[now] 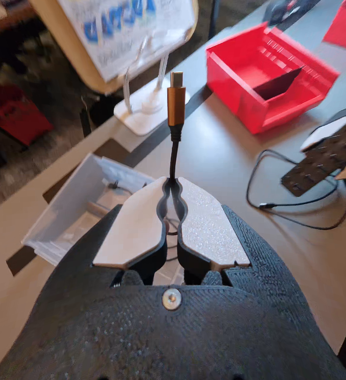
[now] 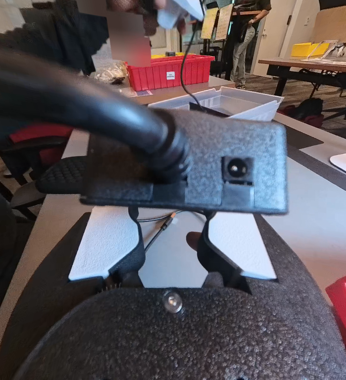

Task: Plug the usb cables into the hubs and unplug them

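In the left wrist view my left gripper [image 1: 172, 181] is shut on a thin black USB cable [image 1: 173, 158]. Its copper-coloured plug [image 1: 176, 102] sticks out past the fingertips, above the table. To the right, the right gripper's white pad [image 1: 328, 131] rests against a long black hub [image 1: 320, 164] with a row of ports. In the right wrist view my right gripper [image 2: 171, 213] holds that hub [image 2: 229, 148] across its fingertips. The end facing me has a thick black cable [image 2: 85, 102] and a round power socket [image 2: 236, 168]. The left gripper [image 2: 178, 12] shows blurred at the top.
A red bin [image 1: 270, 82] stands at the back right and a clear bin [image 1: 65, 205] on the left. A white sign stand [image 1: 145, 111] is behind the plug. A loose black cable [image 1: 270, 205] lies on the table. A red crate [image 2: 168, 70] and a standing person [image 2: 244, 41] are farther off.
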